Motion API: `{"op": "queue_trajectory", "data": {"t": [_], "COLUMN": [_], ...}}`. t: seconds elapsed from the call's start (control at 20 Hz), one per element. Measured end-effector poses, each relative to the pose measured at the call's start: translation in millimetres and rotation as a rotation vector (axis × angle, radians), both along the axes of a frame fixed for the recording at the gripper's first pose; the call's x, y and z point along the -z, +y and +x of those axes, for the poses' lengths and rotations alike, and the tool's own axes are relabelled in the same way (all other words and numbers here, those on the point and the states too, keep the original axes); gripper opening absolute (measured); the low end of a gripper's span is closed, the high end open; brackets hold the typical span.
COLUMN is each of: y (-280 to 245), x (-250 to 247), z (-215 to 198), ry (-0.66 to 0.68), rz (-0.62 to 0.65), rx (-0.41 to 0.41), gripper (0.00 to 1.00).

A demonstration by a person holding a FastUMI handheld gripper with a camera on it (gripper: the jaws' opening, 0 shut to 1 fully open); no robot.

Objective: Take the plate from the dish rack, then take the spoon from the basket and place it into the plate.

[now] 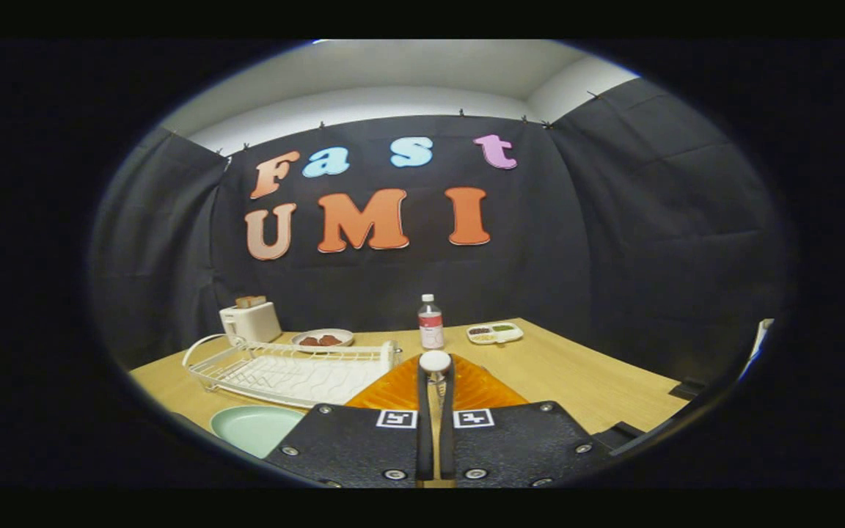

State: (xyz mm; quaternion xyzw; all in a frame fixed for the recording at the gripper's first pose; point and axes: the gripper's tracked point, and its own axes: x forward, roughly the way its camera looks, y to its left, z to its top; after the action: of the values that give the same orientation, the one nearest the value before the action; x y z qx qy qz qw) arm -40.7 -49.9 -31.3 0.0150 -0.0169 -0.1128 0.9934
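You are holding the claw (435,381) clenched on the spoon (435,362) above the basket (481,387). Plate (254,429) is sitting near left; next, probably swinging left and releasing.

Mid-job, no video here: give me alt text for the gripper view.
The gripper jaws are nearly closed on a spoon, its white handle end sticking up, above an orange basket. A pale green plate sits on the wooden table beside the white dish rack; a bottle and toaster stand beyond.
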Motion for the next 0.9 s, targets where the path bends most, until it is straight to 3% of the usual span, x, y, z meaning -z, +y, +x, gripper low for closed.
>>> {"op": "queue_trajectory", "data": {"t": [0.3,0.9], "y": [60,165], "x": [5,50], "z": [-22,-26], "ry": [0.003,0.066], "rz": [0.006,-0.019], "rx": [-0.119,-0.347], "gripper": [0.04,0.04]}}
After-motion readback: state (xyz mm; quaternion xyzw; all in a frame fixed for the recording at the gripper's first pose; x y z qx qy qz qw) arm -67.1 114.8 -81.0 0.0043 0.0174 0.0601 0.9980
